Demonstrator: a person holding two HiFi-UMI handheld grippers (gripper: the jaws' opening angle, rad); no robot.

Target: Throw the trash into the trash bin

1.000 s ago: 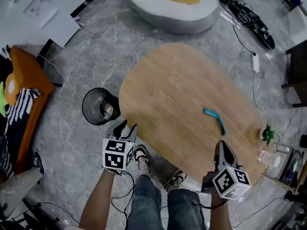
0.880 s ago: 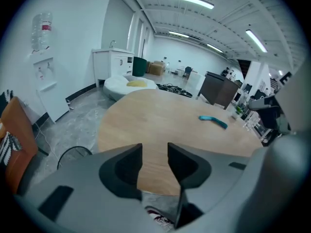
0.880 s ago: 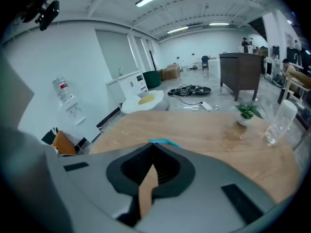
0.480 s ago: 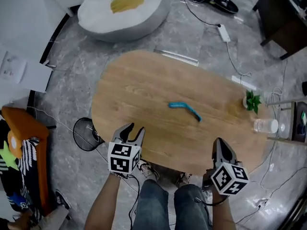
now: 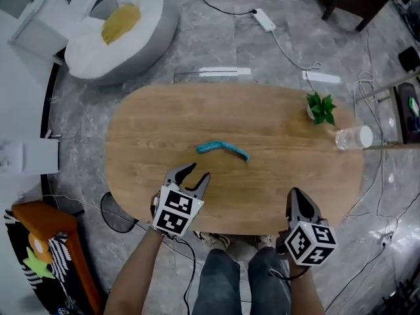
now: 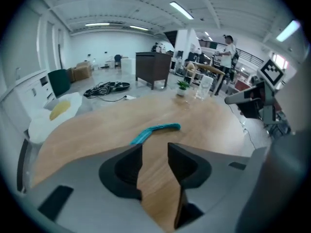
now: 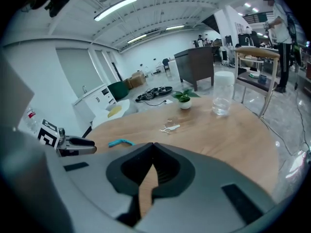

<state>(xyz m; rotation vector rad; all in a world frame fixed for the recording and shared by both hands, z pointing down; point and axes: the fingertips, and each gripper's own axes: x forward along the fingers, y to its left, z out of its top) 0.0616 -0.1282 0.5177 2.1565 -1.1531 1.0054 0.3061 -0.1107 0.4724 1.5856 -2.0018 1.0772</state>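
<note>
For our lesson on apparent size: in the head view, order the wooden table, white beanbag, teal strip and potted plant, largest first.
1. wooden table
2. white beanbag
3. teal strip and potted plant: strip longer, plant wider, too alike to rank.

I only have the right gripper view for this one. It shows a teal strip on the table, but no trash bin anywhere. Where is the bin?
Observer: The head view shows a dark round bin on the floor at the near left edge of the table, partly hidden under it, to the left of the left claw.
Operator: Is that left claw holding anything?
Observer: No. In the left gripper view its jaws stand apart with only bare wood between them, and the teal strip lies ahead of them.
</note>
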